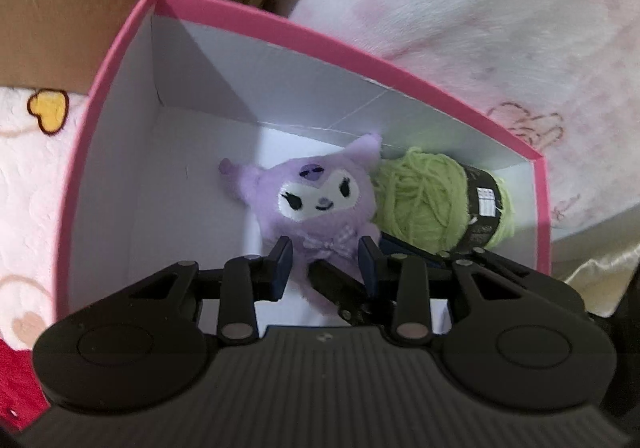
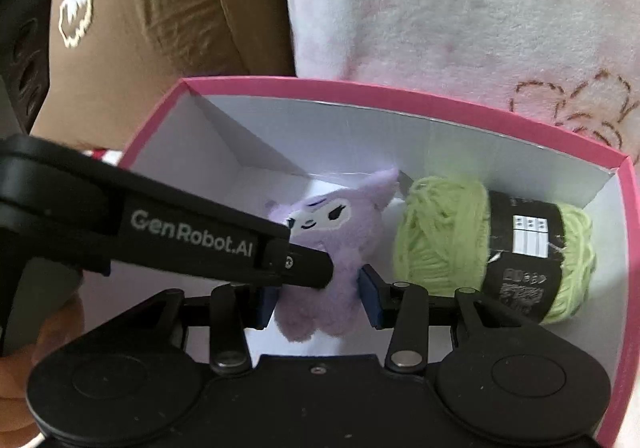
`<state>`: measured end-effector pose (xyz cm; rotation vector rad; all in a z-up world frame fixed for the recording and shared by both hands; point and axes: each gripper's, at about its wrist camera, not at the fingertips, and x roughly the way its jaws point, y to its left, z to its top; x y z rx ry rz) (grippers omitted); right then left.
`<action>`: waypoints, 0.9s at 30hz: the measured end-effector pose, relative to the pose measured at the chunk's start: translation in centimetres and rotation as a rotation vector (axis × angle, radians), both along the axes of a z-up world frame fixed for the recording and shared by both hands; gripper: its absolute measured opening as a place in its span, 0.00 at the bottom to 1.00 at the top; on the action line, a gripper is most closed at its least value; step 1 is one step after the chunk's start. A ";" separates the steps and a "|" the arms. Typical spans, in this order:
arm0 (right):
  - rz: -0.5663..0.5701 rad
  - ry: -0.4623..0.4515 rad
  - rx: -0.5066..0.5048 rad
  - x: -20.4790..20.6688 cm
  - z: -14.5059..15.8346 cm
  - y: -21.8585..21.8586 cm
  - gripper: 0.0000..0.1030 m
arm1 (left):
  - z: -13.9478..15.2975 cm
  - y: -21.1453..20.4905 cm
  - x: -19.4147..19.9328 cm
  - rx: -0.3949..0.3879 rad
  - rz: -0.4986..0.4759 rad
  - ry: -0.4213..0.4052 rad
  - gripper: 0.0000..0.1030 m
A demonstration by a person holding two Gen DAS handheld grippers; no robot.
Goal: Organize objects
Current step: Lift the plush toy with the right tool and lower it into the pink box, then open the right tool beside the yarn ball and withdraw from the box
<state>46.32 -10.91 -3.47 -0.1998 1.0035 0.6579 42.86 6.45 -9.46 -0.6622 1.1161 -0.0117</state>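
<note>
Both the left hand-held gripper (image 1: 326, 262) and right hand-held gripper (image 2: 320, 298) gripped the purple plush toy (image 1: 316, 203) inside the pink box (image 1: 120, 151); green yarn (image 1: 424, 199) lay just right of them.

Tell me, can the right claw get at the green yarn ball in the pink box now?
Probably not yet: the right claw is shut on the purple plush. The yarn ball lies uncovered beside it.

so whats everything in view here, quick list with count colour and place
box: one, pink outside, white inside, open, on the blankets
plush toy: one, purple, inside the box, beside the yarn
yarn ball: one, light green with black label, inside the box, right of the toy
blanket: one, white and pink, behind the box
cushion: one, brown, behind left
left tool: black, shut on the toy
right tool: black, shut on the toy
</note>
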 end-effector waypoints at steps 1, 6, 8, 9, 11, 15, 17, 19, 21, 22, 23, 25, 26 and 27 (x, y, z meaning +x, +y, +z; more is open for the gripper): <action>0.003 -0.013 -0.012 -0.2 0.1 -0.1 0.46 | -0.3 -0.2 0.1 0.000 0.009 0.007 0.30; 0.025 -0.079 -0.048 -2.6 0.9 -0.7 0.47 | -0.4 -1.6 -0.2 0.062 0.011 0.006 0.30; 0.016 -0.087 -0.018 -3.9 1.7 -1.7 0.47 | 0.1 -1.9 -0.7 0.081 0.008 0.001 0.35; 0.008 -0.096 -0.004 -4.5 2.1 -2.2 0.47 | 0.5 -2.0 -1.1 0.086 -0.003 -0.006 0.38; 0.002 -0.124 0.022 -6.2 3.0 -3.1 0.47 | 1.3 -2.4 -1.9 0.104 -0.024 -0.022 0.50; 0.004 -0.212 0.016 -10.0 5.1 -4.3 0.57 | 2.9 -3.4 -4.0 0.153 -0.064 -0.032 0.57; 0.007 -0.224 0.029 -11.2 6.2 -5.7 0.58 | 3.9 -4.0 -5.3 0.175 -0.089 -0.048 0.60; 0.001 -0.234 0.050 -11.8 7.6 -6.8 0.58 | 5.4 -4.5 -6.8 0.208 -0.112 -0.066 0.62; -0.003 -0.244 0.068 -13.0 9.0 -7.4 0.58 | 6.9 -4.7 -8.3 0.235 -0.133 -0.081 0.64; -0.002 -0.252 0.072 -13.3 9.7 -7.7 0.58 | 7.6 -3.7 -9.4 0.243 -0.142 -0.090 0.66; 0.004 -0.261 0.069 -13.9 10.3 -7.9 0.59 | 8.5 -4.0 -10.1 0.248 -0.148 -0.099 0.68; 0.013 -0.274 0.059 -15.5 11.3 -8.1 0.63 | 10.3 -3.8 -11.7 0.251 -0.166 -0.116 0.68; 0.014 -0.279 0.055 -16.1 11.9 -8.4 0.64 | 11.1 -3.9 -12.6 0.258 -0.174 -0.120 0.68; 0.014 -0.281 0.055 -16.7 12.3 -8.7 0.68 | 11.9 -3.9 -13.6 0.271 -0.184 -0.124 0.68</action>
